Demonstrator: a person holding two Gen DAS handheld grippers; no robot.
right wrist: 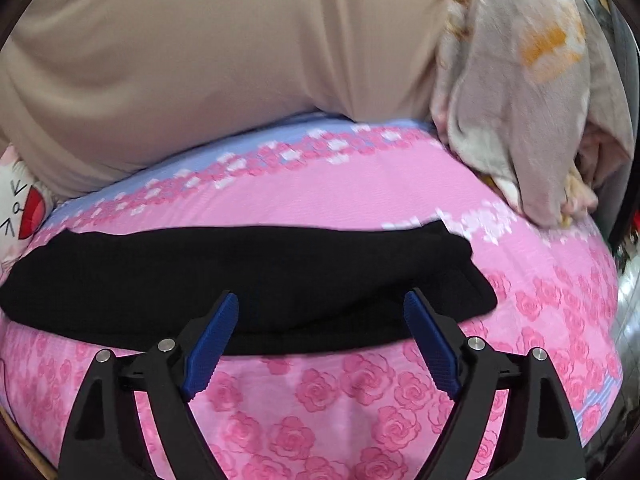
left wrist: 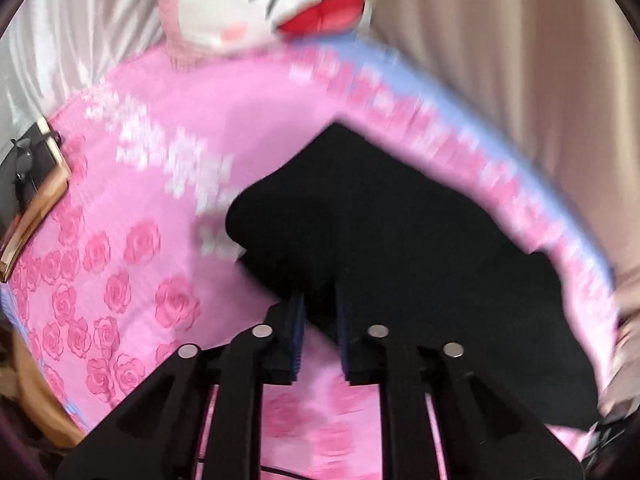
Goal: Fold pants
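Black pants (left wrist: 400, 220) lie folded on a pink rose-print bed sheet (left wrist: 140, 248). In the left wrist view my left gripper (left wrist: 320, 300) points down at the pants' near corner. Its blue-padded fingers (left wrist: 297, 320) stand close together with a fold of black cloth pinched between them. In the right wrist view the pants (right wrist: 240, 264) stretch across the sheet (right wrist: 360, 400) as a long dark band. My right gripper (right wrist: 322, 300) hovers over their near edge, jaws wide apart, nothing between the blue pads (right wrist: 212, 336).
A white and pink plush toy (left wrist: 280, 0) sits at the bed's far side. Beige fabric (right wrist: 200, 60) hangs along the far edge. A crumpled patterned blanket (right wrist: 520, 100) lies at the right. A dark device on a brown board (left wrist: 32, 176) sits at the left edge.
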